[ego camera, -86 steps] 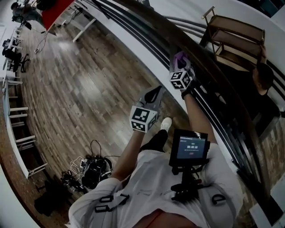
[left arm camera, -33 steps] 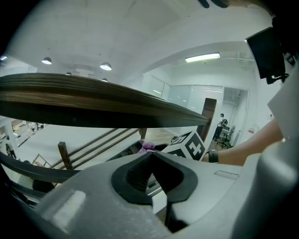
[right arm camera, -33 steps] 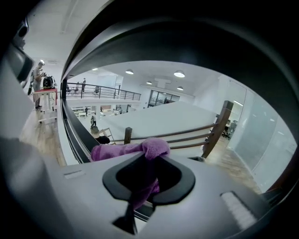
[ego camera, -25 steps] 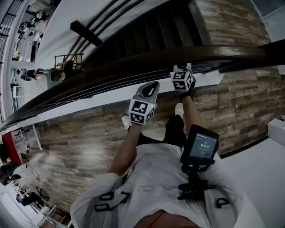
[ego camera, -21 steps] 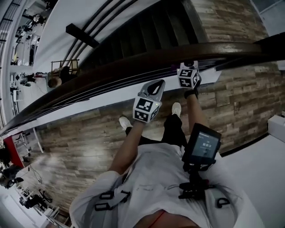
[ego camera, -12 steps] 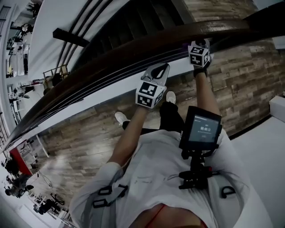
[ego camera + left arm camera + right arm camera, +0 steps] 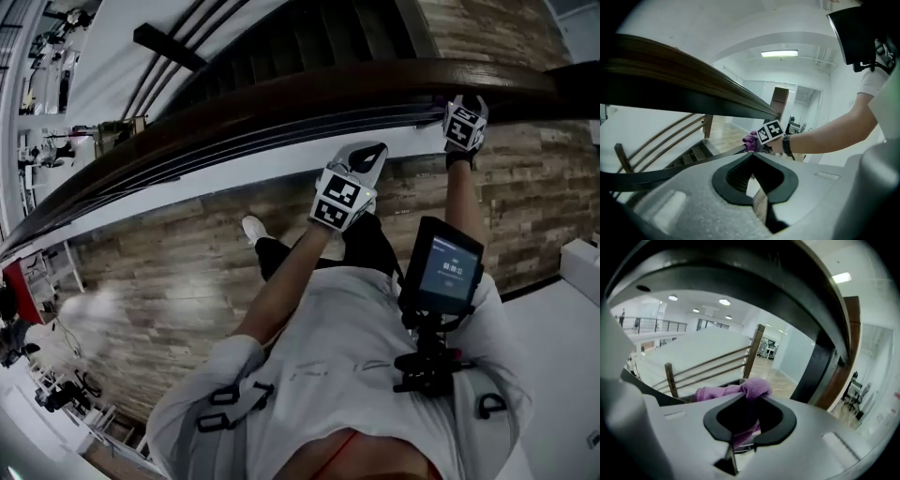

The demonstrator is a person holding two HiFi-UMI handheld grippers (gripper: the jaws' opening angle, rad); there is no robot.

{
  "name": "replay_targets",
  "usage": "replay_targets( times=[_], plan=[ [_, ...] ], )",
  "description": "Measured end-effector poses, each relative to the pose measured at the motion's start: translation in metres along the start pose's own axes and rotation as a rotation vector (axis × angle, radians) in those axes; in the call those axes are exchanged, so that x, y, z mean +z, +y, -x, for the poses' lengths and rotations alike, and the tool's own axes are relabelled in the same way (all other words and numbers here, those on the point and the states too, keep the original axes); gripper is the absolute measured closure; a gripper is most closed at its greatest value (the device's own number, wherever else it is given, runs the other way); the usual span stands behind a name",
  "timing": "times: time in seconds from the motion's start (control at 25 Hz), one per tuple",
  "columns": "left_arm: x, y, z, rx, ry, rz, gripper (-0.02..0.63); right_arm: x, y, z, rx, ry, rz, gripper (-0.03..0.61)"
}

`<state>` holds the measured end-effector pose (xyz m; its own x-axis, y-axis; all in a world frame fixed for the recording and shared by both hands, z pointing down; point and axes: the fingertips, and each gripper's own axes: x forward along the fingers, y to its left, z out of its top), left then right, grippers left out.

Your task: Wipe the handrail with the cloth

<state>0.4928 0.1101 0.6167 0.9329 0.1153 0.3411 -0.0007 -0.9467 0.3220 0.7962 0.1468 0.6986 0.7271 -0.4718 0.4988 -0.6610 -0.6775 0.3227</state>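
A dark wooden handrail (image 7: 281, 103) curves across the top of the head view. My right gripper (image 7: 466, 101) is pressed up against it at the right, shut on a purple cloth (image 7: 749, 388) that bunches out past the jaw tips. In the right gripper view the handrail (image 7: 797, 291) arches close overhead. My left gripper (image 7: 372, 152) hangs lower and to the left, below the rail and touching nothing, jaws shut and empty. From the left gripper (image 7: 752, 155) view I see the purple cloth (image 7: 751, 141) at the rail's underside.
Thin dark bars (image 7: 244, 141) run under the handrail above a white ledge (image 7: 187, 192). Beyond the rail a dark stairwell (image 7: 309, 42) drops away. Wood floor (image 7: 159, 281) lies below me. A screen (image 7: 448, 272) is mounted on my chest.
The right gripper has slid rightward along the handrail with the cloth. The left gripper has drifted right with it, staying below the rail.
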Motion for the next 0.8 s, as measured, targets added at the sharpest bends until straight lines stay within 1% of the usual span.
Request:
replay_targets(
  times=[0.04, 0.08, 0.12, 0.16, 0.24, 0.36, 0.44, 0.52, 0.64, 0.72, 0.8],
  plan=[
    [-0.004, 0.009, 0.015, 0.016, -0.003, 0.013, 0.612, -0.001, 0.009, 0.014, 0.011, -0.002, -0.037, 0.534],
    [-0.01, 0.02, 0.031, 0.038, -0.001, 0.028, 0.612, -0.003, 0.025, 0.028, 0.034, -0.007, -0.049, 0.533],
    [-0.017, 0.034, 0.048, 0.069, 0.001, 0.048, 0.612, -0.002, 0.051, 0.042, 0.075, -0.018, -0.036, 0.53],
    [-0.024, 0.051, 0.068, 0.11, -0.002, 0.073, 0.612, 0.002, 0.086, 0.057, 0.135, -0.04, -0.006, 0.528],
    [-0.036, 0.089, 0.113, 0.203, -0.019, 0.123, 0.612, 0.014, 0.177, 0.098, 0.297, -0.099, 0.069, 0.528],
    [-0.06, 0.147, 0.197, 0.342, -0.046, 0.185, 0.612, 0.022, 0.332, 0.18, 0.57, -0.183, 0.167, 0.528],
    [-0.079, 0.181, 0.257, 0.44, -0.063, 0.227, 0.612, 0.027, 0.427, 0.235, 0.743, -0.234, 0.206, 0.528],
    [-0.099, 0.214, 0.318, 0.538, -0.079, 0.269, 0.612, 0.036, 0.511, 0.279, 0.885, -0.285, 0.231, 0.528],
    [-0.132, 0.26, 0.41, 0.674, -0.104, 0.319, 0.612, 0.043, 0.63, 0.325, 1.041, -0.331, 0.278, 0.528],
    [-0.152, 0.285, 0.469, 0.757, -0.124, 0.341, 0.612, 0.045, 0.701, 0.349, 1.114, -0.359, 0.311, 0.528],
    [-0.17, 0.306, 0.521, 0.835, -0.142, 0.357, 0.612, 0.046, 0.768, 0.366, 1.168, -0.377, 0.331, 0.528]
  ],
)
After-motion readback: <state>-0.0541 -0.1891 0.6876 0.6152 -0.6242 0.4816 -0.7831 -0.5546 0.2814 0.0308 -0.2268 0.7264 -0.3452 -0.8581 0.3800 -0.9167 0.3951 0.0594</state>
